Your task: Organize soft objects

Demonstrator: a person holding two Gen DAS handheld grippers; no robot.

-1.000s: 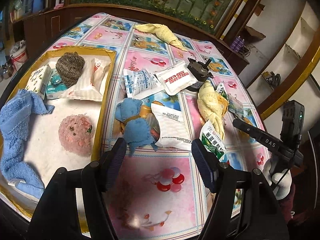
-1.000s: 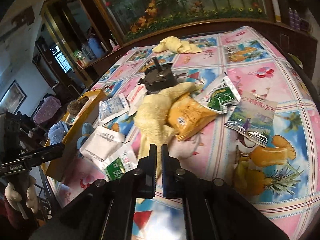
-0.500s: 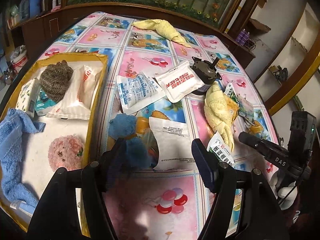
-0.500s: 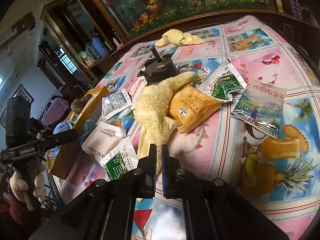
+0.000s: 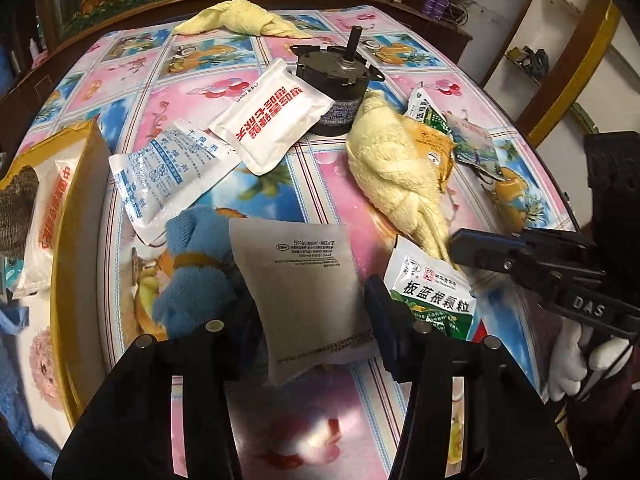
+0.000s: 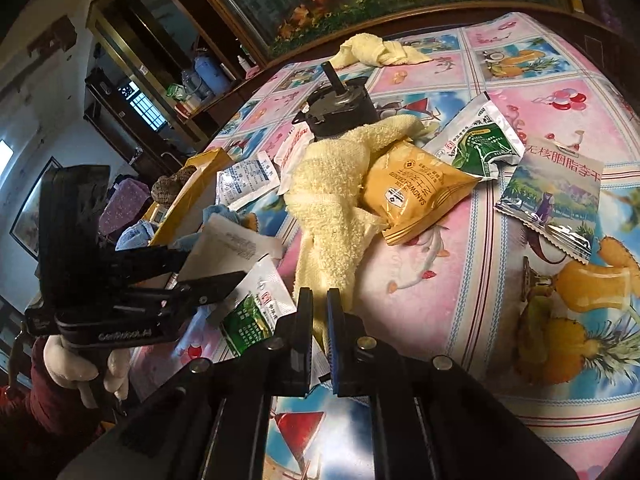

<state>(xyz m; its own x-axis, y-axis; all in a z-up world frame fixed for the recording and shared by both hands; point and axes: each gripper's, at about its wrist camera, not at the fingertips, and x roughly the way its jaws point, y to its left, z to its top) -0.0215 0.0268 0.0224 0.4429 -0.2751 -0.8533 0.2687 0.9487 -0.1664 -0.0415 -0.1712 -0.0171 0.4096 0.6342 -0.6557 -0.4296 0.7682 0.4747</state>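
My left gripper (image 5: 308,320) is open, its fingers on either side of a white paper packet (image 5: 304,288) that lies partly on a blue plush toy (image 5: 192,272). A yellow towel (image 5: 400,172) lies right of it, draped beside an orange packet (image 6: 412,192). My right gripper (image 6: 319,316) is shut and empty, its tips just short of the near end of that yellow towel (image 6: 332,208). A second yellow towel (image 5: 244,22) lies at the table's far side. The left gripper also shows in the right wrist view (image 6: 188,276).
A yellow tray (image 5: 76,200) at the left holds a knitted brown item (image 5: 16,208), a white pack, a pink ball and blue cloth. A black motor (image 5: 336,84), white sachets (image 5: 268,120) and green packets (image 5: 432,292) lie about the patterned tablecloth.
My left gripper has moved forward and down until its open fingers straddle the white packet by the blue plush. My right gripper has crept closer to the yellow towel, still shut.
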